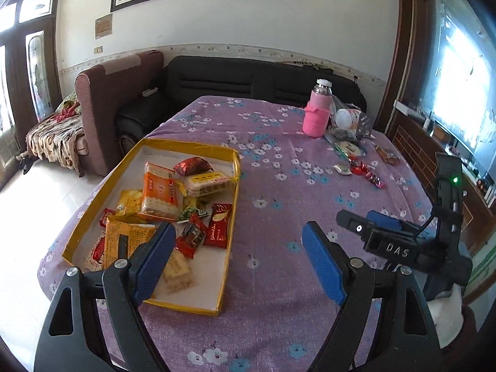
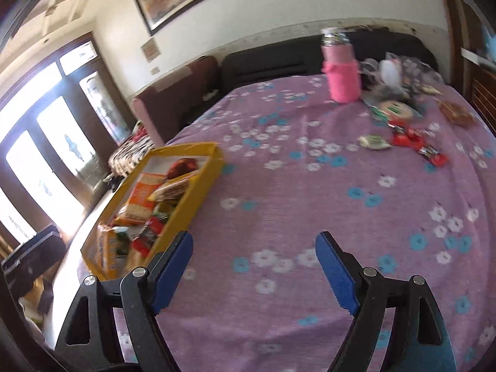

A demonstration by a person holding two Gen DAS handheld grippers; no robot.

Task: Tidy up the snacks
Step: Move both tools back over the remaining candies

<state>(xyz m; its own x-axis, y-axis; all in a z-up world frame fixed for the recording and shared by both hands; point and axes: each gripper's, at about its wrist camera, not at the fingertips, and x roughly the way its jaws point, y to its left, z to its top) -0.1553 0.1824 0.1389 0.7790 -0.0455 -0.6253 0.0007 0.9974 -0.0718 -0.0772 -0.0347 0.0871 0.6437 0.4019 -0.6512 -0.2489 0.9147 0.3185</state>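
Note:
A yellow-rimmed box (image 1: 236, 167) on the table's left holds several snack packets, among them an orange cracker pack (image 1: 159, 190) and a red bar (image 1: 218, 224). It also shows in the right wrist view (image 2: 203, 183). Loose snacks lie at the far right: red candies (image 1: 367, 173) (image 2: 409, 139), a green-white packet (image 1: 342, 169) (image 2: 373, 142) and a round green pack (image 2: 393, 109). My left gripper (image 1: 238, 248) is open and empty over the box's near right corner. My right gripper (image 2: 254, 263) is open and empty above bare cloth; its body shows in the left wrist view (image 1: 400, 245).
The table has a purple flowered cloth (image 1: 279, 279). A pink-sleeved bottle (image 1: 317, 111) (image 2: 341, 68) and a tipped white jar (image 1: 347, 117) stand at the far right among bags. A dark sofa (image 1: 217, 80) is behind the table; a cabinet (image 1: 418, 145) stands to the right.

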